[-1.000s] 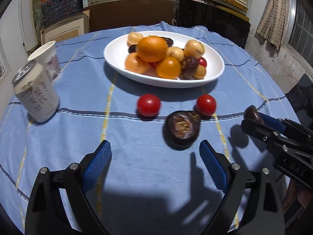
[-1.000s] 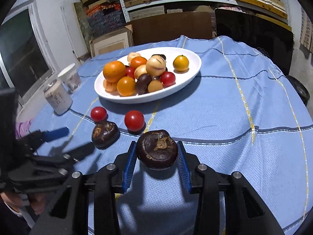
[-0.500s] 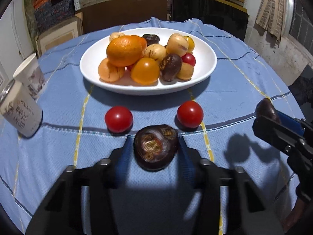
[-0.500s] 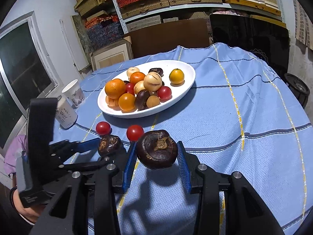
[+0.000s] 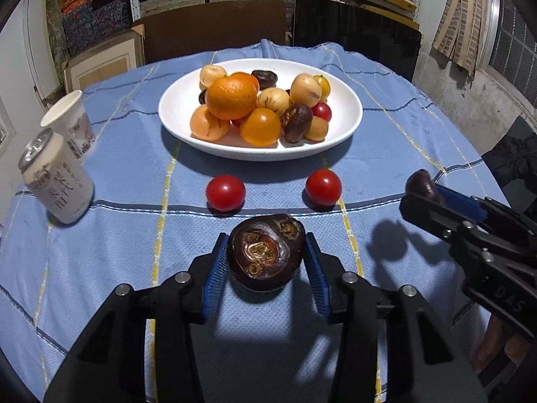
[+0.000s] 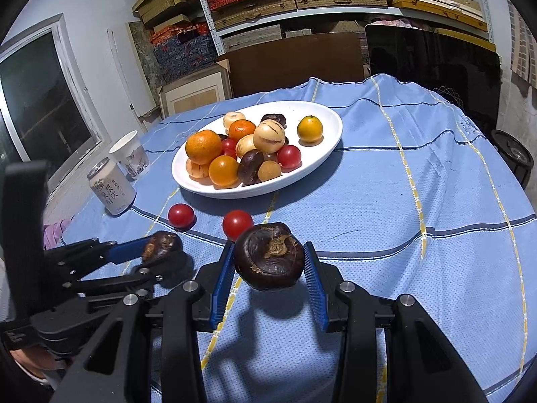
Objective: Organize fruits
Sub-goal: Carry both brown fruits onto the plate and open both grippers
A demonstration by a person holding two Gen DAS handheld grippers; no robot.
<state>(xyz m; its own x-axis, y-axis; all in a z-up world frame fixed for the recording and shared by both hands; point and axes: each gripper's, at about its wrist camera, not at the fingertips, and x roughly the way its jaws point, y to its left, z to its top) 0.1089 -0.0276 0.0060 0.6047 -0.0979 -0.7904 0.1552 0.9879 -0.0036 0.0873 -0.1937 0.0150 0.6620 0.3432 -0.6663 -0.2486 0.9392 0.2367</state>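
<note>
- L tongs [image 5: 266, 262]: clamped on dark fruit [image 5: 266, 252], low over desk [image 5: 117, 235].
- R tongs [image 6: 268, 270]: gripping second dark fruit [image 6: 268, 255], lifted.
- Plate [image 5: 174, 107] mostly full; 2 tomatoes [image 5: 225, 192] [image 5: 323, 187] left on cloth.

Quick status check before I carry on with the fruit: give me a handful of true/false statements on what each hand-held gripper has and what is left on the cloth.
1. The left hand-held gripper is shut on a dark brown fruit. True.
2. The right hand-held gripper is open with nothing in it. False: it grips another dark fruit, lifted clear of the cloth.
3. Two red tomatoes lie on the blue tablecloth in front of the white plate. True.
4. The plate holds no fruit. False: oranges, pale fruits, dark fruits and small tomatoes are piled on it.
5. The drink can lies on its side. False: it stands upright beside a paper cup.
</note>
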